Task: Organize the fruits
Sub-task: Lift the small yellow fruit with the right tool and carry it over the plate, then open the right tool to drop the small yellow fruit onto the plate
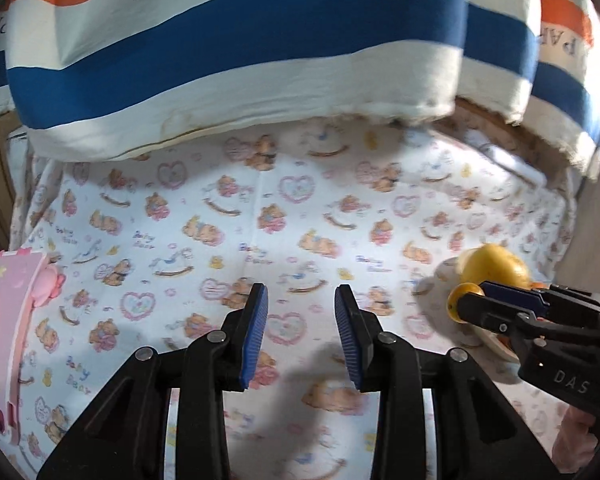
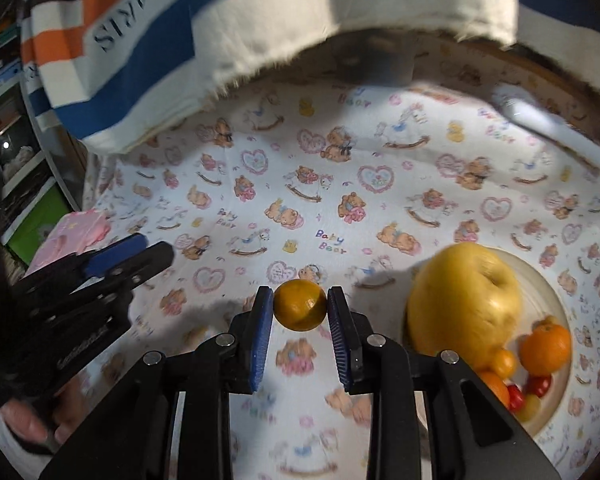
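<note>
Two grippers are working over a worktop covered with a teddy-bear cloth (image 2: pixel 300 200). In the right wrist view, the right gripper (image 2: pixel 300 308) is pinching a small orange (image 2: pixel 300 305) between its blue pads (image 2: pixel 262 336), both pads touching the fruit, which is sitting at the fingertips just above the cloth. To the right of it, a pale plate (image 2: pixel 548 280) is holding the other fruit: a large yellow apple (image 2: pixel 464 304), a tangerine (image 2: pixel 546 346) beside it, a smaller orange fruit (image 2: pixel 504 362) touching the apple's lower edge, and several small red and yellow pieces (image 2: pixel 530 396) at the plate's near rim.

In the left wrist view, the left gripper (image 1: pixel 301 308) is hovering over the bare cloth with its jaws standing well apart and nothing between them. The right gripper (image 1: pixel 466 300) is appearing at the right edge of that view with the orange (image 1: pixel 462 298) at its tip, the apple (image 1: pixel 494 266) lying just behind. A pink toy (image 1: pixel 8 320) is resting on the cloth at the left edge, well apart from the plate. Striped cushions (image 1: pixel 236 48) in blue, white and orange are filling the background of both views, overhanging the far side of the cloth
</note>
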### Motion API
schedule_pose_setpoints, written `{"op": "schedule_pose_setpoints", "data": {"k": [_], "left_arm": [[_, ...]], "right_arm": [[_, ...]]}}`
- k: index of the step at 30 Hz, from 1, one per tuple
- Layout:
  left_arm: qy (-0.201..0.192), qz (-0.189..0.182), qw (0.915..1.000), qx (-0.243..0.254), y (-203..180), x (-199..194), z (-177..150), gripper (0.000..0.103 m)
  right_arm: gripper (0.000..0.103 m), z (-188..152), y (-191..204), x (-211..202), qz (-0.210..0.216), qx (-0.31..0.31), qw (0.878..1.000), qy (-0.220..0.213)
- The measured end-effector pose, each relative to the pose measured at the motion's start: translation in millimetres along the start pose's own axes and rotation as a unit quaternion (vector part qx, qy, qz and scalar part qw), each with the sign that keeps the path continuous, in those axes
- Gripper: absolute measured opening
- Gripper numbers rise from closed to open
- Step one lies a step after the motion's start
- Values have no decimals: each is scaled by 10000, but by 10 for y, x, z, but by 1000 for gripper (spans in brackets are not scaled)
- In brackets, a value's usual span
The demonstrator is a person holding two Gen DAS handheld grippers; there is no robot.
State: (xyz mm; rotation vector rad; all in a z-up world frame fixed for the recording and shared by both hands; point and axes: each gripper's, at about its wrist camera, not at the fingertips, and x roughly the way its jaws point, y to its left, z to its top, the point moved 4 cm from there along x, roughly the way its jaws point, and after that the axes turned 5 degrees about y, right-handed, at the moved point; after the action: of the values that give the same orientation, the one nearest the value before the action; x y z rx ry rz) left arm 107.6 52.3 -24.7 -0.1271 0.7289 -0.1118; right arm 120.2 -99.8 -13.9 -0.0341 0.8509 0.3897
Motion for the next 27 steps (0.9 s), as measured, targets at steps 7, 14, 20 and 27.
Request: {"op": "schedule_pose_setpoints", "data": {"k": [7, 14, 20, 27], "left_arm": [[-500, -234, 9978, 358, -302, -325, -15, 30], [-507, -455, 9952, 699, -533, -344, -113, 27], [-401, -642, 9919, 1017, -748, -299, -247, 27], [-284, -578, 9878, 1416, -932, -150, -390, 27]], "right_arm": [[29, -126, -369, -477, -146, 304, 9983, -477], [29, -325, -765, -807, -311, 403, 9960, -734], [29, -467, -1110, -897, -397, 615, 9937, -848], [29, -645, -1483, -715, -268, 1010, 9925, -642]]}}
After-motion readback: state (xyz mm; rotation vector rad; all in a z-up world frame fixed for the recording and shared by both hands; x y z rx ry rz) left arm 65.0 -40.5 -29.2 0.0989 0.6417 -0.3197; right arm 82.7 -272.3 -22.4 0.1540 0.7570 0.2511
